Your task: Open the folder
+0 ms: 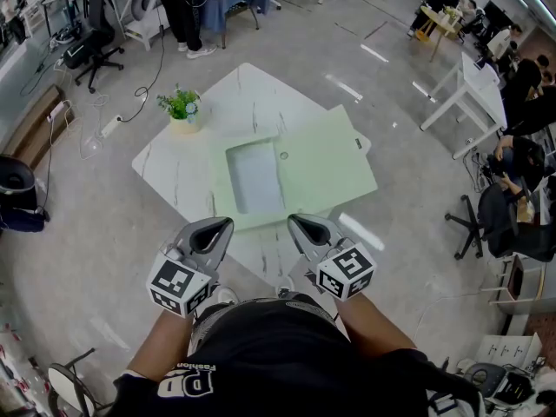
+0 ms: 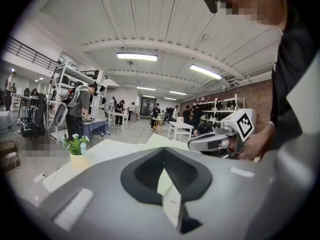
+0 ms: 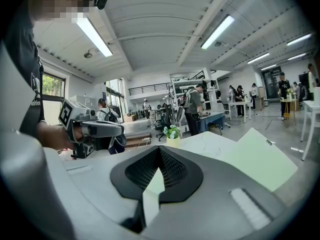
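The white surface is carrying a small pot at its left, which is holding a green plant. My left gripper is hovering at the near edge, jaws pressed together, empty. The green folder is lying flat mid-surface, a pale sheet sitting in its left half. My right gripper is hovering just before it, pressed together, empty.

Black shirt, lower left of head view: small white "Fashion", upside down in frame, next to big white letters that look like "PD". Right gripper view, left edge: white print on the same shirt, too small to read. Small dark tag on green folder: unreadable.
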`<move>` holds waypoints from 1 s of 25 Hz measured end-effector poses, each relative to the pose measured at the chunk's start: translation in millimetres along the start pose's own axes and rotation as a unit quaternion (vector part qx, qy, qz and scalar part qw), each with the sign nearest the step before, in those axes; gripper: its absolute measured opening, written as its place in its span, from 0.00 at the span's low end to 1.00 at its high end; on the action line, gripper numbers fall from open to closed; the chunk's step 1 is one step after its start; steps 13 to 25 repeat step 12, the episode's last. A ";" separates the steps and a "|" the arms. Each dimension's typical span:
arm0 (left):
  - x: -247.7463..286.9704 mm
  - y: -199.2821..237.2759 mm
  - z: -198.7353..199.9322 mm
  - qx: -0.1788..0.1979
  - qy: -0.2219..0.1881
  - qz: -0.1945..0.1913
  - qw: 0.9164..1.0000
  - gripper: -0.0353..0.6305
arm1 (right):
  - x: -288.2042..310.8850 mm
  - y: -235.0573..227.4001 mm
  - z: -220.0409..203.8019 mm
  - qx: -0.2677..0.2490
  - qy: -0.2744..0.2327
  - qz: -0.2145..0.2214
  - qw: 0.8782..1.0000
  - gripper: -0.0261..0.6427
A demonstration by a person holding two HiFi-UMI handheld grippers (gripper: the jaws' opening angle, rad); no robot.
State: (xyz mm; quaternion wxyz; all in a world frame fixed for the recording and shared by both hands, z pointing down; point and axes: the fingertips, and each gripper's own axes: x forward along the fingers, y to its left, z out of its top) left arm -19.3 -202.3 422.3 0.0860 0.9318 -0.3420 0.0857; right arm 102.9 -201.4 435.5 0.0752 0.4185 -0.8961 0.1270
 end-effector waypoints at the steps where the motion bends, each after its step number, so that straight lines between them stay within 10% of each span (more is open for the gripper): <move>1: 0.6 -0.1 0.3 0.001 0.000 0.000 1.000 0.13 | 0.5 -0.4 -0.4 0.000 0.000 0.000 1.000 0.04; 25: 5.5 1.7 0.3 0.004 0.002 0.001 1.000 0.13 | 3.8 -6.0 -0.1 -0.002 0.003 0.004 1.000 0.04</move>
